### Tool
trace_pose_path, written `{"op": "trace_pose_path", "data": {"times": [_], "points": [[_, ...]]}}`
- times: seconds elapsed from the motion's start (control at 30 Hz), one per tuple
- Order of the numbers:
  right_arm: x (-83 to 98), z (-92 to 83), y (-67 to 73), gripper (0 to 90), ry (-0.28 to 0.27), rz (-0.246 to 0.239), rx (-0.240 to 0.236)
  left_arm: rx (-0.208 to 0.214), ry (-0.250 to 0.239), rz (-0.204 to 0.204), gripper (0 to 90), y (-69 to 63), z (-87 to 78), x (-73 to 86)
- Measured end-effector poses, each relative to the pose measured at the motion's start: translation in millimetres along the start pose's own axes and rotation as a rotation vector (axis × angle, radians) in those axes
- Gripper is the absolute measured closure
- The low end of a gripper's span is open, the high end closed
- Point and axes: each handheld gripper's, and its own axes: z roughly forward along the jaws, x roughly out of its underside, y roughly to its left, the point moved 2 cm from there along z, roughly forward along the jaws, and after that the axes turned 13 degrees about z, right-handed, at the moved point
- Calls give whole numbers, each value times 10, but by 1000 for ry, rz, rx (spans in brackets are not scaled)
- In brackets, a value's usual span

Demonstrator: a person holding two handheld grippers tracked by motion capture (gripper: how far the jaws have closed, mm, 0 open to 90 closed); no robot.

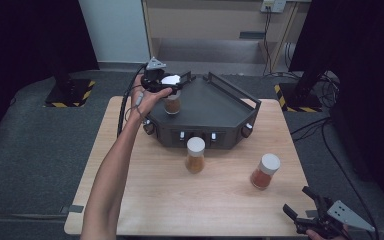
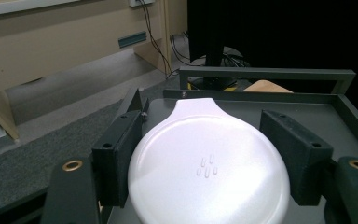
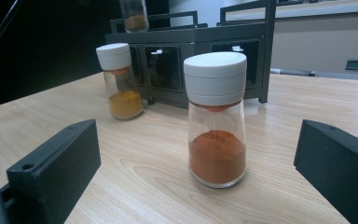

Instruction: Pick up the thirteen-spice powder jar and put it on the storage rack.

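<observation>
Spice jar [image 1: 172,102], gripped by its white cap [image 2: 209,172] between the closed jaws of the left gripper [image 1: 166,82] over the dark rack [image 1: 220,107]: clear smooth body, probably light, rigid, breakable, best held at the cap

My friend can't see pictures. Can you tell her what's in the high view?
A person's left claw grips a white-capped spice jar on top of a dark rack at the far side of a wooden table. Two more spice jars, one yellow-orange and one red-orange, stand in front. The right claw waits open at the near right corner.
</observation>
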Motion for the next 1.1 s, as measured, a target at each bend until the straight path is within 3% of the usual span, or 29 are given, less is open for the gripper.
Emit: {"op": "trace_pose_path", "data": {"times": [0.47,1.1], "points": [[3,3,-6,7,0,2,1,12,25,8,300,-2,98,14],[4,1,-12,7,0,3,-3,16,19,-17,297,22,133,37]]}}
